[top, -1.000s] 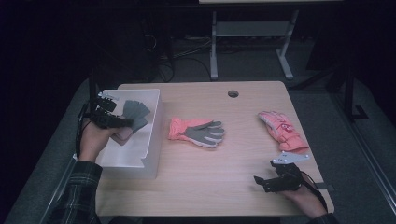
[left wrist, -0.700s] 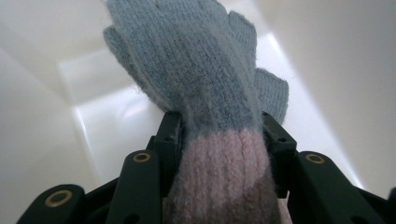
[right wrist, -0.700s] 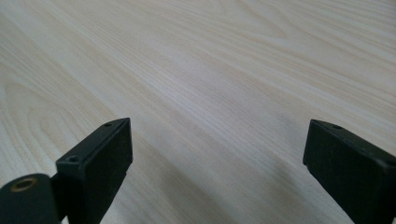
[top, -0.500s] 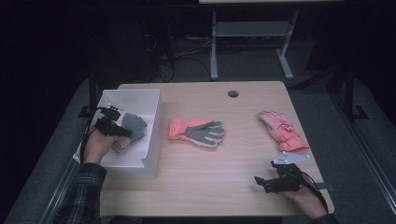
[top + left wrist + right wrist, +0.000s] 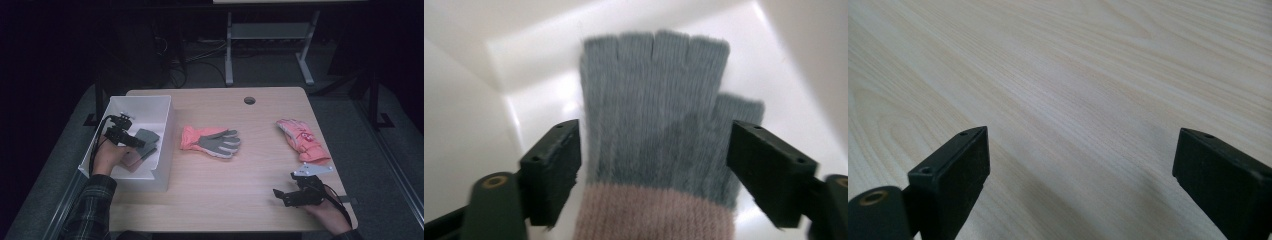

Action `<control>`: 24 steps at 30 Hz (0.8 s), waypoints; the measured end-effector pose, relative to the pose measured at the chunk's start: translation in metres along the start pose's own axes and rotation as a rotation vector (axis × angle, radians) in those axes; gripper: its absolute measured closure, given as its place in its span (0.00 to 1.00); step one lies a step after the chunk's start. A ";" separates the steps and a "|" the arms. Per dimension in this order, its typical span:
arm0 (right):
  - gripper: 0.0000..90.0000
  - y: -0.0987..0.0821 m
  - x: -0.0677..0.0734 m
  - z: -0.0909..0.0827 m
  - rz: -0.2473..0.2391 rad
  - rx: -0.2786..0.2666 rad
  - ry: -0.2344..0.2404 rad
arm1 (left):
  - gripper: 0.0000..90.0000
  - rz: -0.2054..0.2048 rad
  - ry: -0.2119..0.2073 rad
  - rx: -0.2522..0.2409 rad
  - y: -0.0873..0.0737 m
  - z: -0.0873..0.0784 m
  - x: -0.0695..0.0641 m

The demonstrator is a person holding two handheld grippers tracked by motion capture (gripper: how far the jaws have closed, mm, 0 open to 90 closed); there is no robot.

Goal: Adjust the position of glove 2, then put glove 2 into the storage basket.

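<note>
Where the white bin (image 5: pixel 162 145) stands at the left edge of the desk (image 5: pixel 240 200), the left gripper (image 5: pixel 131 141) is held inside it, over a grey glove (image 5: pixel 146 136). From the left gripper view that glove (image 5: pixel 656 125) is seen to be a knitted, fingerless one, grey with a pink cuff, lying flat on the white floor of the bin (image 5: pixel 479 130). The jaws are spread wide, one on each side of the glove, and whether either one touches the wool cannot be told. The picture is slightly blurred.

Near the middle of the desk an orange glove (image 5: pixel 210 141) with a grey palm is laid, fingers pointing right, just beside the bin but apart from it. Toward the right side a pink glove (image 5: pixel 302 140) is laid at a slant; a darker mark is printed on it, but it is too small to be read. No other writing or label can be made out.

At the near right corner the right gripper (image 5: pixel 280 196) is held low over the desk in a hand (image 5: pixel 325 215), well apart from the pink glove. In the right gripper view its jaws are seen spread wide, with bare pale wood (image 5: pixel 1073 90) between them. A round hole (image 5: pixel 249 100) is cut in the far part of the desk. A plaid sleeve (image 5: pixel 92 210) is seen at the near left.
</note>
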State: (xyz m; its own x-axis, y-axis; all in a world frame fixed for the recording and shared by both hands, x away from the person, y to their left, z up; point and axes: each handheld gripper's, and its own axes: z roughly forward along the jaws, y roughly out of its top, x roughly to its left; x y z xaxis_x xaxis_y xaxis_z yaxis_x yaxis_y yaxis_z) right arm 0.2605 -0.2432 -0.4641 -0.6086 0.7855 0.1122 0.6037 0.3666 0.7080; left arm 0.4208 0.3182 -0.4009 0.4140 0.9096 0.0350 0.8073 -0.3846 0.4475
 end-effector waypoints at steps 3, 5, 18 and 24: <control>0.09 0.000 0.001 0.000 -0.001 -0.001 0.001 | 0.20 0.004 -0.005 -0.036 0.005 -0.012 -0.001; 0.09 0.001 0.001 0.001 -0.003 0.002 0.000 | 0.20 0.010 -0.039 -0.088 0.008 -0.028 -0.003; 0.09 0.001 0.002 0.001 0.001 0.006 0.000 | 0.20 0.068 -0.133 -0.218 0.022 -0.069 -0.028; 0.09 0.000 0.001 0.001 -0.001 0.005 0.001 | 0.20 0.136 -0.212 -0.273 0.033 -0.085 -0.058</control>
State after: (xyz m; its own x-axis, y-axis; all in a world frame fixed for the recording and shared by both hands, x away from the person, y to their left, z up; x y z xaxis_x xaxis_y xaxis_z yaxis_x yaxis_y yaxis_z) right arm 0.2605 -0.2412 -0.4646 -0.6094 0.7848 0.1124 0.6059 0.3696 0.7044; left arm 0.3881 0.2663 -0.3120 0.6110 0.7891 -0.0630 0.6090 -0.4178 0.6742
